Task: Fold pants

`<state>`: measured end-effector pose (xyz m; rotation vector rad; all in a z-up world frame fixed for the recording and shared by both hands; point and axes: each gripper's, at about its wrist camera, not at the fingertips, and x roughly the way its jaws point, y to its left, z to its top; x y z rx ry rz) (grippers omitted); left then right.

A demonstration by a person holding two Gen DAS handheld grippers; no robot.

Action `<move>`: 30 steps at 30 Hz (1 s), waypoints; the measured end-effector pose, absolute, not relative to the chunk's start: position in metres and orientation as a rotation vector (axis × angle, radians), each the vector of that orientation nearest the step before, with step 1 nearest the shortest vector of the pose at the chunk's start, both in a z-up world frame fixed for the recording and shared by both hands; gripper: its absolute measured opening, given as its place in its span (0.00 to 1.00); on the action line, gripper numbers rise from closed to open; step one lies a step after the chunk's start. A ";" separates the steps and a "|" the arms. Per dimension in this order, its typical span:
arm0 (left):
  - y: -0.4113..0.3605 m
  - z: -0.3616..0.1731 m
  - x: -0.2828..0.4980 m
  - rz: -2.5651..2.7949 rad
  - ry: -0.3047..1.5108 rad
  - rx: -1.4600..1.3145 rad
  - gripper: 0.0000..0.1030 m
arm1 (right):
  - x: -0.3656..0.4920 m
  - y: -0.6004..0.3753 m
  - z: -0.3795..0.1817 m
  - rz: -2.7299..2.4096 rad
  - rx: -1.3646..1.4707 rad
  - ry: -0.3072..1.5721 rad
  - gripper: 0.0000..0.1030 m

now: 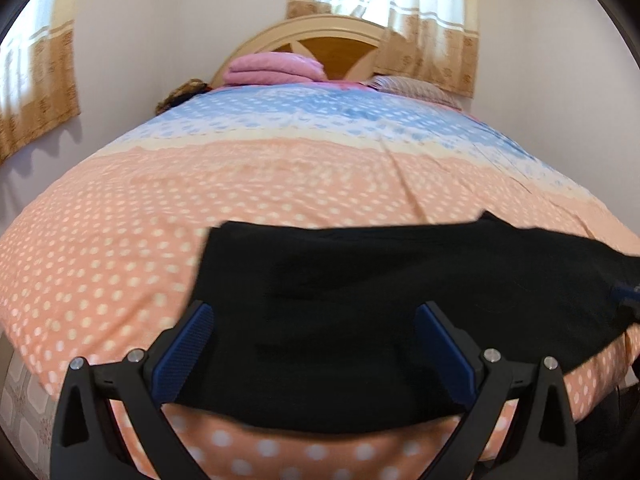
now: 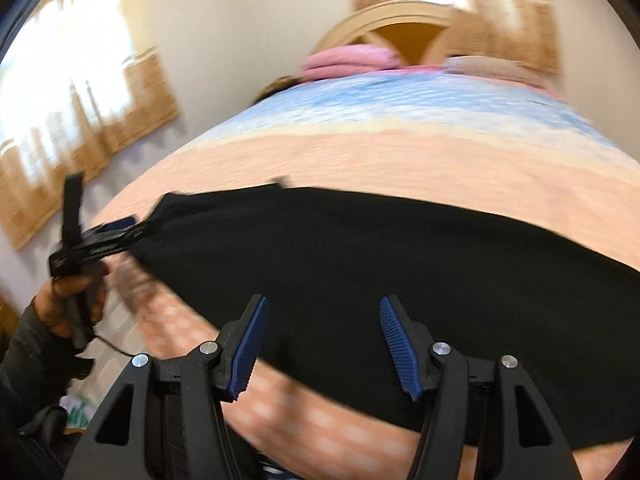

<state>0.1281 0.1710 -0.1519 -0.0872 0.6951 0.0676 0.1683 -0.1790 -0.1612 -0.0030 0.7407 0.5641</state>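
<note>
The left gripper (image 1: 312, 344) hangs open over the near left end of the pants (image 1: 400, 280), nothing between its blue pads (image 1: 188, 348). The right gripper (image 2: 324, 344) is open too and empty, above the pants' near edge further right. The pants lie flat across the near end of the bed (image 1: 120, 220), long axis running left to right. The left gripper is nearer the left end, so folding lengthwise likely starts there.

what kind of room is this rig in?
A bedroom, most likely in a home: a bed with a dotted cover, a wooden headboard with pillows against it, and curtains on the windows. Black pants lie on the bed.
</note>
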 end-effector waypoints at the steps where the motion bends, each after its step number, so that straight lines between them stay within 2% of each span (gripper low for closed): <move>1: 0.167 -0.156 0.130 0.063 0.709 -0.077 1.00 | 0.167 -0.199 -0.159 0.514 0.006 0.733 0.58; 4: 0.164 -0.167 0.135 0.089 0.741 -0.048 1.00 | 0.167 -0.251 -0.156 0.388 0.048 0.726 0.60; 8: 0.161 -0.170 0.133 0.107 0.726 0.002 1.00 | 0.183 -0.302 -0.171 0.252 0.086 0.825 0.61; 12: 0.162 -0.164 0.130 0.104 0.732 -0.015 1.00 | 0.177 -0.350 -0.145 0.292 0.200 0.741 0.61; 19: 0.162 -0.165 0.128 0.135 0.738 -0.037 1.00 | 0.173 -0.508 -0.098 -0.091 0.365 0.598 0.61; 24: 0.161 -0.166 0.130 0.154 0.739 -0.039 1.00 | 0.194 -0.586 -0.108 -0.167 0.448 0.684 0.58; 26: 0.159 -0.168 0.132 0.162 0.741 -0.028 1.00 | 0.202 -0.601 -0.119 -0.109 0.514 0.725 0.46; 28: 0.159 -0.168 0.133 0.170 0.740 -0.021 1.00 | 0.206 -0.606 -0.123 -0.060 0.525 0.729 0.25; 30: 0.161 -0.169 0.134 0.179 0.735 -0.018 1.00 | 0.208 -0.606 -0.123 -0.060 0.508 0.727 0.15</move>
